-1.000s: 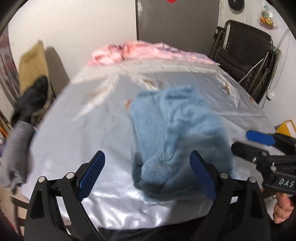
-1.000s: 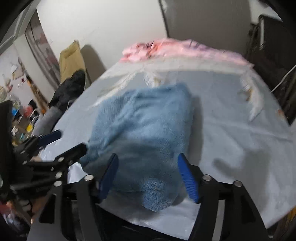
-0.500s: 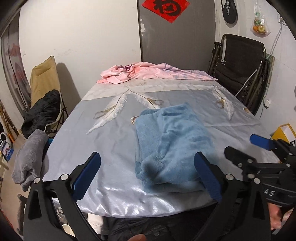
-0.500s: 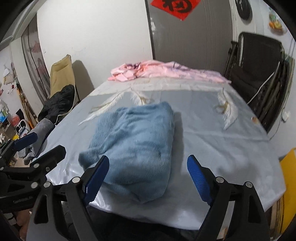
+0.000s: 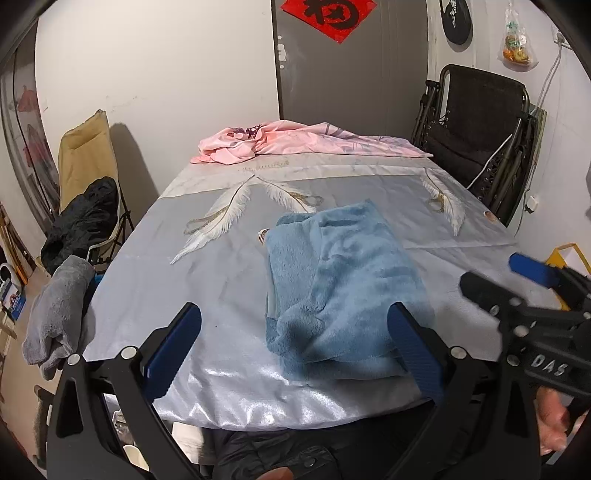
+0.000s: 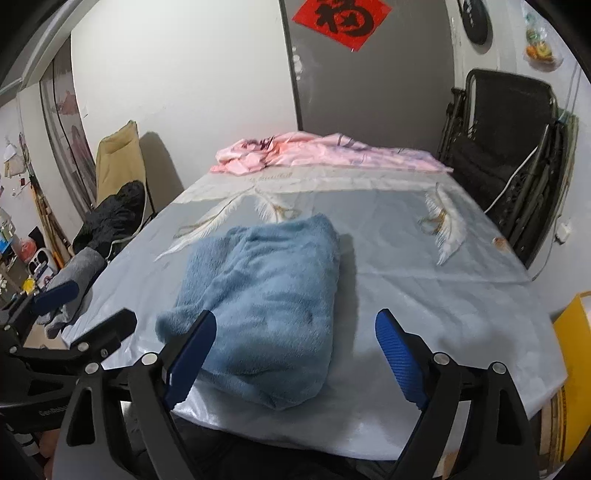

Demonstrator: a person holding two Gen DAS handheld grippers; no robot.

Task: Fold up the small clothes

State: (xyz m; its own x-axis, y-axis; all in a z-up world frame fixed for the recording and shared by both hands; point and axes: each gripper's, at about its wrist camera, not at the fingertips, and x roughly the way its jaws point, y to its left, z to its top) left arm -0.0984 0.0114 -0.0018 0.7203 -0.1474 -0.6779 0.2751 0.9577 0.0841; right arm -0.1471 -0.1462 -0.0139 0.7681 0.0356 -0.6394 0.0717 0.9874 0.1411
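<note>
Blue fleece garment (image 5: 343, 280) lies folded near table (image 5: 221, 280) edge; left gripper (image 5: 295, 347) and right gripper (image 6: 295, 354) both spread wide, holding nothing, clear of it.

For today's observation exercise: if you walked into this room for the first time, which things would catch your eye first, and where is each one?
The fluffy light-blue folded garment lies in the middle of the table's near end, on the shiny silver-grey feather-print tablecloth. A crumpled pink cloth is spread along the far end, below the red diamond-shaped paper with a black character on the grey door. Both grippers, left and right, hang with jaws wide apart at the near edge.
</note>
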